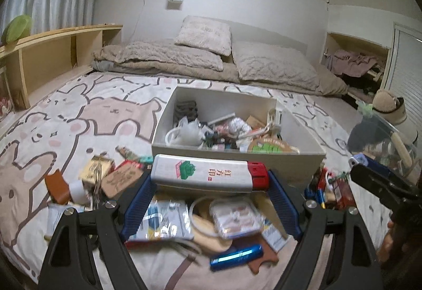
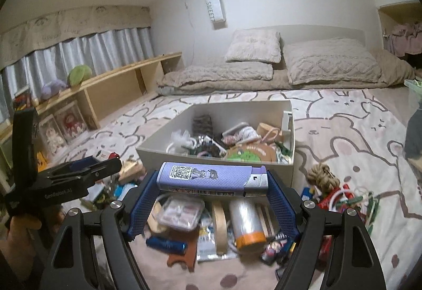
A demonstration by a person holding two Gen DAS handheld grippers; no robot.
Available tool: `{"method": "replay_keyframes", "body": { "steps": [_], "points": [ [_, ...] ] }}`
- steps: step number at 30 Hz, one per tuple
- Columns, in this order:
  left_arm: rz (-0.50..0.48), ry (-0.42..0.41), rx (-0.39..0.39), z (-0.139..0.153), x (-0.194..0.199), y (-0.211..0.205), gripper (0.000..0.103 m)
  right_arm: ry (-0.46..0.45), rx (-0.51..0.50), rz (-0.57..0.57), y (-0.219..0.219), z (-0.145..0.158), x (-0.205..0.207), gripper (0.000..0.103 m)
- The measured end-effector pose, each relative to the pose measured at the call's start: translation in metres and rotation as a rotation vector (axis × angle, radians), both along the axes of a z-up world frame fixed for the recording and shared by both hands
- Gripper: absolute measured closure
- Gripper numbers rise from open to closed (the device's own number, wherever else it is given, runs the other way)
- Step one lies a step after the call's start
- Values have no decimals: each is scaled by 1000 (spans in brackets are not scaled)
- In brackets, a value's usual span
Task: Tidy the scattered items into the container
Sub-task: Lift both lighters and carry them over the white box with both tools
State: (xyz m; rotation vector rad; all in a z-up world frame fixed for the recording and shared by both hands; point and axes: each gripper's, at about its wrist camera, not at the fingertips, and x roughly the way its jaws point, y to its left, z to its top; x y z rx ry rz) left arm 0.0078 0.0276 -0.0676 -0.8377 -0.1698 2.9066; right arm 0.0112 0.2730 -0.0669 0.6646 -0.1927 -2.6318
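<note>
White lighter (image 1: pixel 209 176) clamped endwise in left gripper (image 1: pixel 209 184), purple lighter (image 2: pixel 212 179) likewise in right gripper (image 2: pixel 212 184); next, over near wall into box (image 1: pixel 237 155), then release.

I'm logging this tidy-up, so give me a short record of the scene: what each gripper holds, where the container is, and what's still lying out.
left gripper: shut on the white lighter, red cap, held crosswise
right gripper: shut on the purple lighter, held crosswise
container: open white box on the bed, beyond both grippers, already holding mixed items
surface: cartoon bear bedsheet
still out: blue tube, clear plastic case, tape roll, orange-capped roll, knotted rope
</note>
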Motion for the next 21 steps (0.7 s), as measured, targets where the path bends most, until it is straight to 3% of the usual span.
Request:
{"method": "replay_keyframes", "body": {
  "steps": [10,21],
  "points": [
    [0,47,-7,20,-44,8,19,-2,-80,-41,8,12,-41,23],
    [2,-9,12,2,-87,9,19,-89,-120,-89,-1,-5,-86,23]
  ]
}}
